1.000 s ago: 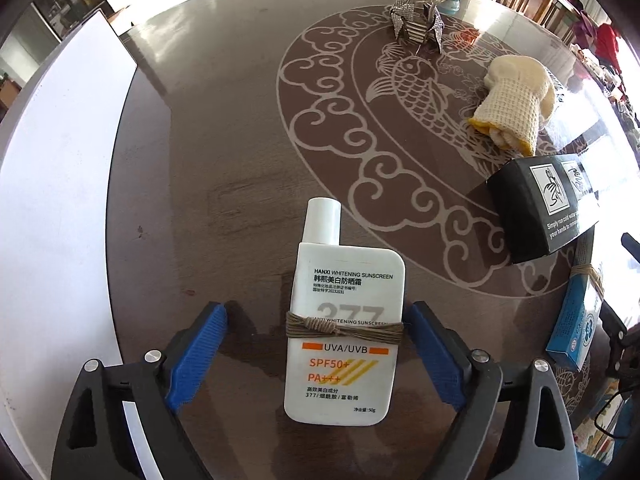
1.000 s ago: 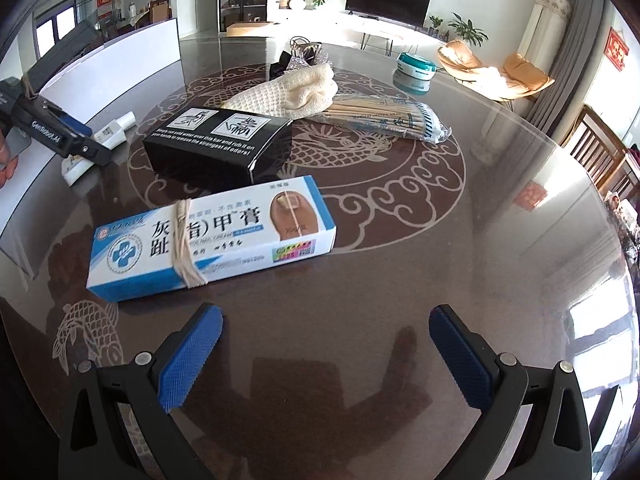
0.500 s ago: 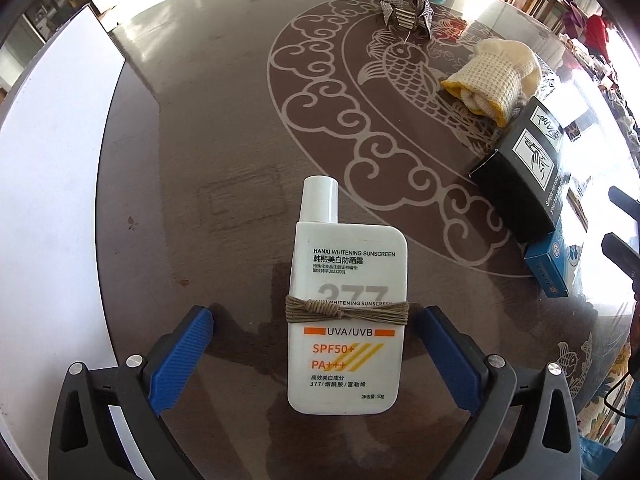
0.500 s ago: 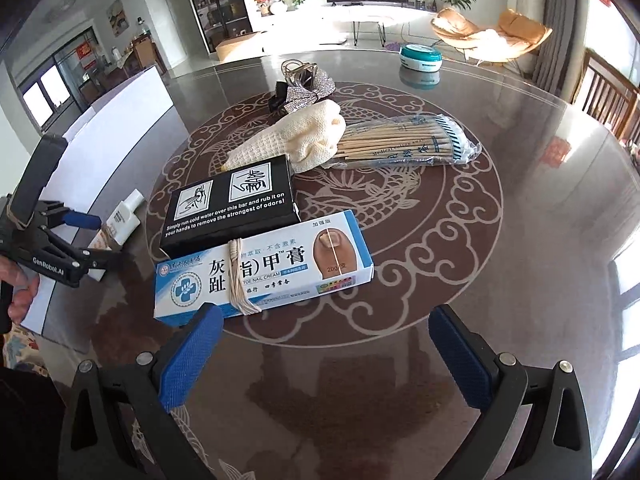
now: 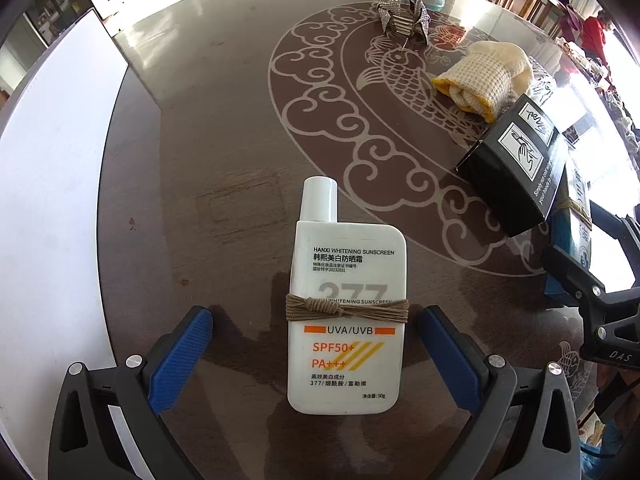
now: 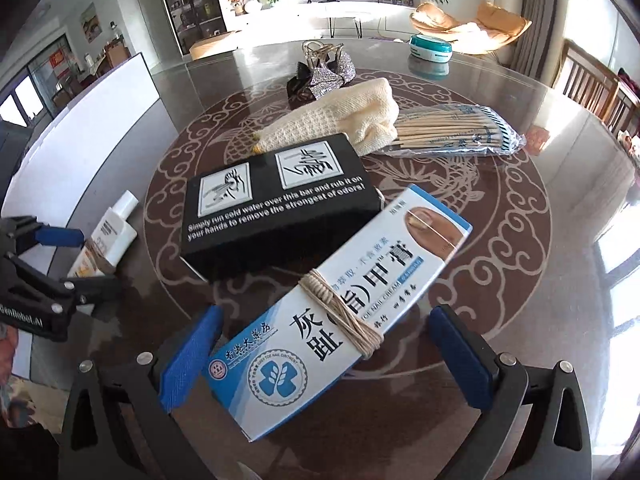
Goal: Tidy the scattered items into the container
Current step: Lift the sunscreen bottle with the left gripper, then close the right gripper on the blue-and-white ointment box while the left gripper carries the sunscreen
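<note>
Two hand-held grippers are straddling scattered toiletries on a dark round glass-topped table.

The left gripper is hanging with its blue-padded fingers spread wide on either side of a flat white plastic sunscreen bottle, tied with brown cord, lying cap away; neither pad is touching it. The right gripper is likewise gaping around a blue-and-white cardboard ointment box, bound with pale string, lying skewed between the pads and touching a black rectangular box. A white tray-like container is lying at the table's left edge. Judged risks: the skewed box may twist on closing, and the slick bottle may slide on glass.
</note>
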{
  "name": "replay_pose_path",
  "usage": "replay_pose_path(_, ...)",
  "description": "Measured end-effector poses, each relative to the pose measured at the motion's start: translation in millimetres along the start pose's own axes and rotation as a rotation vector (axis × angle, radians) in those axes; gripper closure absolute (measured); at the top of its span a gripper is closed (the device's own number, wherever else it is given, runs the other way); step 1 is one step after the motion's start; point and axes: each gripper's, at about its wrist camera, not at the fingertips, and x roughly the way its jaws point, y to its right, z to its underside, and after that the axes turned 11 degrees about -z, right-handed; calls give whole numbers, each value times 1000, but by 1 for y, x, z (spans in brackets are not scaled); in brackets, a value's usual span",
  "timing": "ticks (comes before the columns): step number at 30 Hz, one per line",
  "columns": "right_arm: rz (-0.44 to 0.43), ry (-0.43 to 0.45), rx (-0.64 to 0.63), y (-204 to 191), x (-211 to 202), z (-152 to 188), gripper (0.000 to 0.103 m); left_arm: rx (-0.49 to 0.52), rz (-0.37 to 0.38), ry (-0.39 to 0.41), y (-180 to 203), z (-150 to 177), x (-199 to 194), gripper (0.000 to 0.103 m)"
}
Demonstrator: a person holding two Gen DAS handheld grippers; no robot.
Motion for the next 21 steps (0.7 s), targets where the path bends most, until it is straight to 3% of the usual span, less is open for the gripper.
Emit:
replay_pose_path(4, -27, -9, -4, 25, -16, 11, 0, 3, 1, -2, -3, 6, 0, 0)
replay_pose_path(10, -76, -112, -76, 30, -14, -5, 1, -2, -1, -41, -5, 20, 0, 0)
replay_pose_path(12, -83, -165, -92, 27, -12, -11, 10, 41, 3, -51, -1, 26, -1, 1)
replay_pose_path(14, -88, -188, -128, 24, -14, -16, 31, 75, 12, -39, 1, 30, -7, 15)
replay_pose_path(15, -87, -198, -144, 24, -17, -16, 49, 88, 16, -31, 2, 31, -11, 32)
replay_pose_path(17, -99, -200, -131, 27, -21, -14, 53, 84, 15, -21, 1, 33, -17, 51)
replay_pose_path(21, -169, -156, -81, 39, -44, -11, 58, 80, 17, -34, -1, 43, -16, 52)
